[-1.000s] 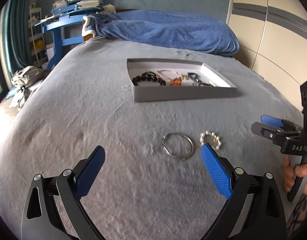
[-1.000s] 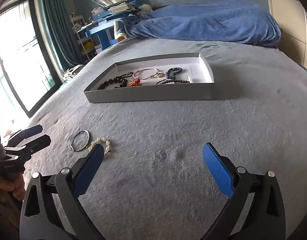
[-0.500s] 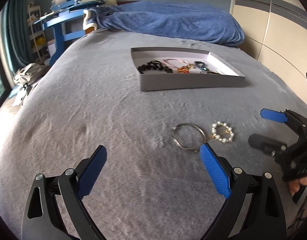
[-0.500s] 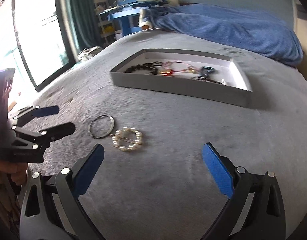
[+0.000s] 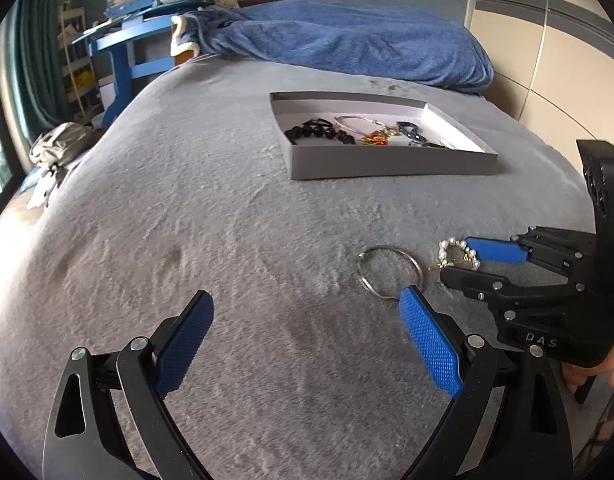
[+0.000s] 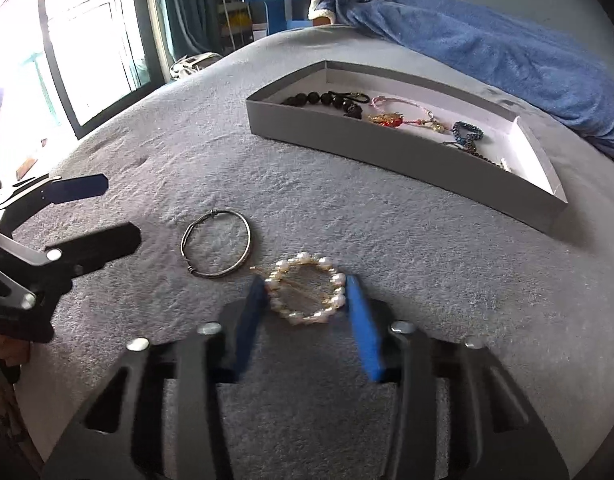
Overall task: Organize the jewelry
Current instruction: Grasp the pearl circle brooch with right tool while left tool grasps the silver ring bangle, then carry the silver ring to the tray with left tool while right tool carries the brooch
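Right gripper (image 6: 307, 308) closing round white pearl-bead ring bracelet (image 6: 306, 289), lower centre.
Fingers straddle it, not clamped, to lift toward grey shallow tray (image 6: 407, 148); left gripper (image 5: 303, 344) wide open, empty.

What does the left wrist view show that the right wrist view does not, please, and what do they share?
Only the left wrist view shows the cream wall panels and the open left gripper from behind. Only the right shows the bright window and the pearl bracelet framed between the right gripper fingers. Both show the metal ring, the grey tray and the blue blanket.
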Demonstrator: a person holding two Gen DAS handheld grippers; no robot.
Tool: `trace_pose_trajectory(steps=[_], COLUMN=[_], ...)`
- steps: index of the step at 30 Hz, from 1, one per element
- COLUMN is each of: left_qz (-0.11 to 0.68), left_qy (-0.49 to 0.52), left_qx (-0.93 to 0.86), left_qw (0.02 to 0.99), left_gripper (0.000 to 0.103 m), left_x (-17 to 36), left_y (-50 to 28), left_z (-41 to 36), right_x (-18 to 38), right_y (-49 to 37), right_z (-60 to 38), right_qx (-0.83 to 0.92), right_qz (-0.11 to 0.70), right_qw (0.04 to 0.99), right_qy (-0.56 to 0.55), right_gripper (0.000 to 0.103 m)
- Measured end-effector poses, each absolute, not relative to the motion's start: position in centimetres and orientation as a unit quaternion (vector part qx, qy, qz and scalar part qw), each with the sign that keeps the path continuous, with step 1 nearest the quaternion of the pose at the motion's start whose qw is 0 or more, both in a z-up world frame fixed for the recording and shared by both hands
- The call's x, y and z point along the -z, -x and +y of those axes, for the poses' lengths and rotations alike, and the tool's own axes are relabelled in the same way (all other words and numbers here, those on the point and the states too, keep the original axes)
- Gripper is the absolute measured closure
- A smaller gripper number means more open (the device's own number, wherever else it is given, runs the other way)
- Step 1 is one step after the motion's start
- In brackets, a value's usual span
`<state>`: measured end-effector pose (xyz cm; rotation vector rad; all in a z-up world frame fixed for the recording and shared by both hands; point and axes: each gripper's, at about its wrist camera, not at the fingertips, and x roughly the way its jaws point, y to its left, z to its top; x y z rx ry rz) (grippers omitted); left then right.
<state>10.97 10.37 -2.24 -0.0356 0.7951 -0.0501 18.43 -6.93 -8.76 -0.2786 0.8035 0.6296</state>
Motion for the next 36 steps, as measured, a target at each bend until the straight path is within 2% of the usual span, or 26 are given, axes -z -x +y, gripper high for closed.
trace_pose_trajectory(steps=[11, 14, 18, 21, 27, 36], left_qz=[0.408, 0.423, 0.439, 0.432, 0.423, 0.390], left_qy=[-0.051, -0.052, -0.052, -0.063, -0.060, -0.043], left_qx=[0.065, 0.059, 0.063, 0.074, 0.067, 0.085], left_qw=[0.909, 0.903, 0.895, 0.896, 0.902, 0.916], left_gripper=[0.010, 0.015, 0.033, 0.053, 0.053, 0.053], left_x=[3.3, 3.8, 4.6, 4.6, 3.7, -1.1], left_y=[-13.7, -14.7, -15.7, -15.4, -15.0, -15.1], left_z=[5.5, 5.3, 5.1, 4.5, 4.3, 3.5], right_x=[7.6, 8.0, 8.5, 8.7, 8.6, 5.7], right_y=[-19.2, -19.4, -19.4, -19.4, -19.4, -19.2], right_z=[-13.7, -14.8, -14.5, -14.2, -14.5, -15.0], right_qx=[-0.227, -0.217, -0.214, -0.213, -0.218, -0.228], right_qz=[0.384, 0.390, 0.392, 0.391, 0.388, 0.361], right_qw=[0.891, 0.892, 0.891, 0.891, 0.892, 0.903], right_qy=[0.081, 0.072, 0.080, 0.086, 0.077, 0.053], right_gripper=[0.062, 0.062, 0.063, 0.063, 0.063, 0.063])
